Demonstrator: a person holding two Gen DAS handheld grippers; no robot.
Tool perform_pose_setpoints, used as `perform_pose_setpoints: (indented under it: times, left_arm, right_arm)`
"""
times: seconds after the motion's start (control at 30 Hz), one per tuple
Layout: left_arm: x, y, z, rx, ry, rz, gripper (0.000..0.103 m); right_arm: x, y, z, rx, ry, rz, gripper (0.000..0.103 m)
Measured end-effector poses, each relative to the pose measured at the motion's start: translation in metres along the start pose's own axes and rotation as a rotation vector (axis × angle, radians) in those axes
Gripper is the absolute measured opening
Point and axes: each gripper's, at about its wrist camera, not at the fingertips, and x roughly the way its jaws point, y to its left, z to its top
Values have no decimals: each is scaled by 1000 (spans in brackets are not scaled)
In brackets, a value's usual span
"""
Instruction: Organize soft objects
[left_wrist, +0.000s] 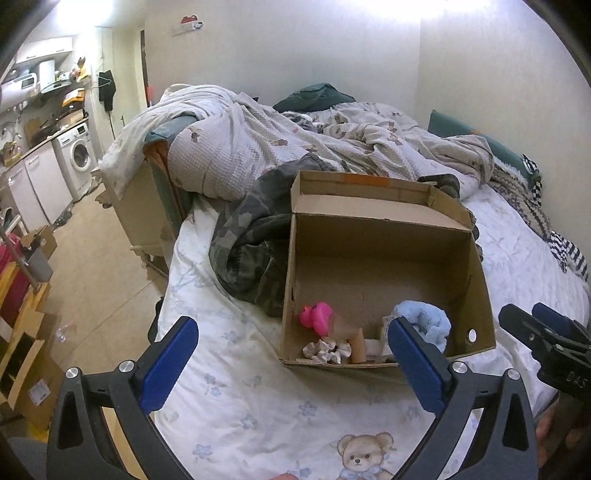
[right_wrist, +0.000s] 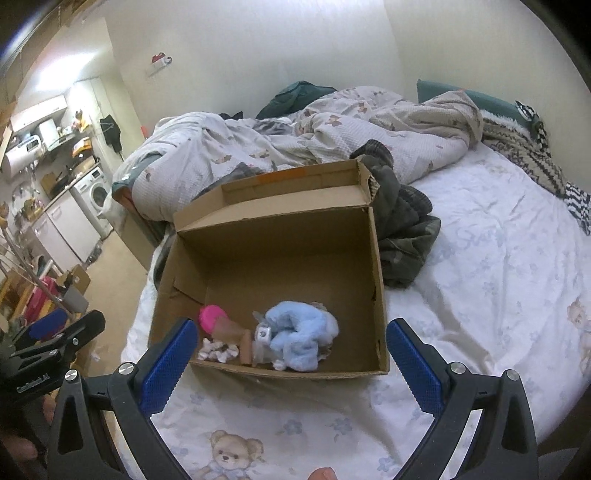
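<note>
An open cardboard box (left_wrist: 476, 291) (right_wrist: 380, 280) sits on the bed near its front edge. Inside lie a fluffy light blue soft item (left_wrist: 430, 325) (right_wrist: 299, 332), a pink soft item (left_wrist: 317, 317) (right_wrist: 212, 317), a white scrunched cloth (left_wrist: 327, 349) (right_wrist: 218, 350) and a tan cylinder (right_wrist: 245, 345). My left gripper (left_wrist: 291, 363) is open and empty, just in front of the box. My right gripper (right_wrist: 290, 363) is open and empty, also just in front of the box. It shows at the right edge of the left wrist view (left_wrist: 535, 328).
A camouflage garment (left_wrist: 251, 236) (right_wrist: 402, 221) lies behind the box. A rumpled quilt (left_wrist: 258, 144) (right_wrist: 332, 133) covers the far bed. A knitted blanket (right_wrist: 528, 155) lies at the right. A kitchen with a washing machine (left_wrist: 79, 155) and floor boxes (left_wrist: 29, 332) is left.
</note>
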Motion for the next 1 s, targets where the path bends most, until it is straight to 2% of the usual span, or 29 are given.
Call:
perform_pose_setpoints:
  times: [1.0]
  left_arm:
    - [8, -7, -8, 23, 21, -10, 102]
  right_arm:
    - [6, 3, -6, -26, 21, -33, 103]
